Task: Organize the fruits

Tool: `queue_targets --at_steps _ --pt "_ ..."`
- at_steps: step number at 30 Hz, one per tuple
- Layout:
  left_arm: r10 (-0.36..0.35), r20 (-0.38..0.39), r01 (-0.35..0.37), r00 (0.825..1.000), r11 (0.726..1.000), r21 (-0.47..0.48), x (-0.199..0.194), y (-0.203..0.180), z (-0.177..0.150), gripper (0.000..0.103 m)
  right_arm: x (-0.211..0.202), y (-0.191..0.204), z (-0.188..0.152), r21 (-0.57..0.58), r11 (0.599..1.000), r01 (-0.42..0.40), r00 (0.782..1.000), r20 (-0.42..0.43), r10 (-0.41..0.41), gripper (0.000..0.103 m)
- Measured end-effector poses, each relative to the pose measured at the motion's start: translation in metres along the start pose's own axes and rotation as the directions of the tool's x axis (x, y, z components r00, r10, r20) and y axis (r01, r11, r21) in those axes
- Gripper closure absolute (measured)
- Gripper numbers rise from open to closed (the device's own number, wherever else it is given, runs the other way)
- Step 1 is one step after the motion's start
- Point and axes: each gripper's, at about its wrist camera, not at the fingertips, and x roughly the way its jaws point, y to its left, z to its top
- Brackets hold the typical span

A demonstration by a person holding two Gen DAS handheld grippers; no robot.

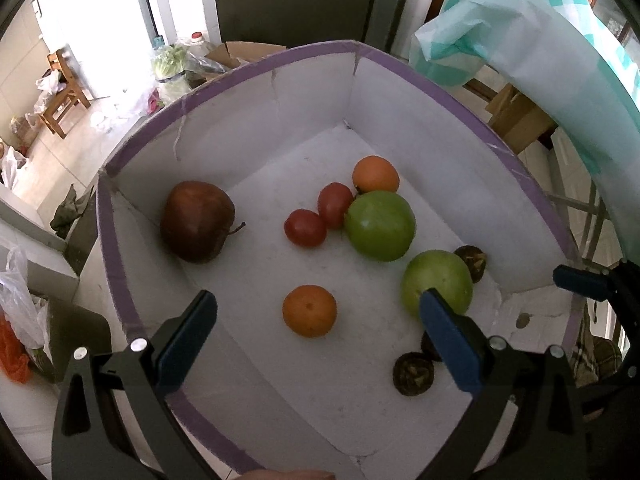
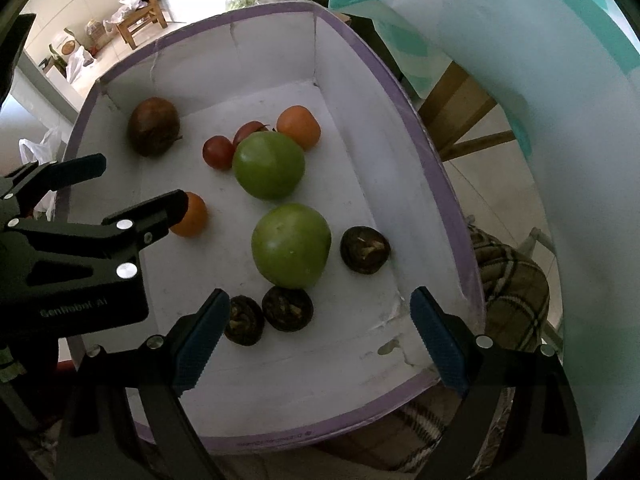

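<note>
A: Where's the fruit right now?

B: All of it lies loose on the floor of the white foam box with the purple taped rim (image 2: 420, 128). A dark reddish-brown round fruit (image 1: 197, 221) sits alone by the far left wall. Two small red tomatoes (image 1: 320, 216) touch each other, and the farther one touches a large green fruit (image 1: 379, 225), with an orange citrus (image 1: 375, 174) just behind it. A second green fruit (image 2: 291, 245) lies nearer, with three dark wrinkled round fruits (image 2: 285, 308) around it.

A: And the tongs?

B: The left tongs (image 1: 316, 338) are spread wide and hold nothing, hovering over the near end of the box. A second orange citrus (image 1: 309, 310) sits between their blue pads, so I'd judge that's the target. The right tongs (image 2: 320, 340) are wide open too, empty, above the dark fruits.

A: Why so wide?

B: Probably to clear a round fruit before closing.
</note>
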Motion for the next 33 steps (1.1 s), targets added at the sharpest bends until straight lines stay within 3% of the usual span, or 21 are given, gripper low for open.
queue_targets --at_steps 33 --pt "0.011 0.010 -0.010 1.000 1.000 -0.006 0.0027 0.0027 -0.0003 0.002 0.0079 -0.0008 0.0003 0.012 1.000 -0.011 1.000 -0.023 0.011 0.015"
